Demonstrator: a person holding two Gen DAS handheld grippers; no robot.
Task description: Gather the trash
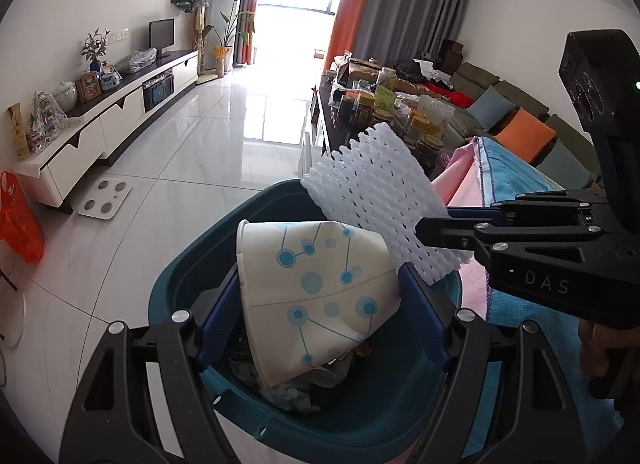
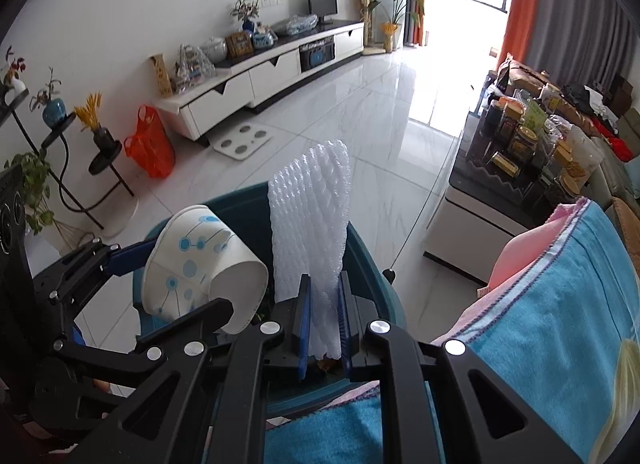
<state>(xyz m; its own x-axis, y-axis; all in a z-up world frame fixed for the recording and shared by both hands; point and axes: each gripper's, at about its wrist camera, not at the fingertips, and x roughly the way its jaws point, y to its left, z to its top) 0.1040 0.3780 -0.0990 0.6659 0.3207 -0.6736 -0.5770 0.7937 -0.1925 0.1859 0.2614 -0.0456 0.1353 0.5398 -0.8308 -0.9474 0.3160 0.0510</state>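
Note:
A white paper cup (image 1: 316, 296) with blue dots lies on its side between the blue pads of my left gripper (image 1: 320, 288), which is closed on it over the teal trash bin (image 1: 180, 276). In the right wrist view the same cup (image 2: 192, 260) hangs in the left gripper (image 2: 188, 280) above the bin (image 2: 240, 204). My right gripper (image 2: 324, 300) is shut on a white foam net sleeve (image 2: 310, 208), which stands up past the fingers. From the left wrist view, the right gripper (image 1: 426, 230) holds the sleeve (image 1: 368, 196) over the bin's right rim. Crumpled trash (image 1: 292, 396) lies inside the bin.
A blue and pink towel (image 2: 560, 304) drapes right beside the bin. Behind it stands a coffee table (image 2: 472, 200) crowded with jars. On the tiled floor sit a white scale (image 2: 242, 140), an orange bag (image 2: 150, 144) and a plant stand (image 2: 104, 160); a TV cabinet (image 2: 264, 76) lines the wall.

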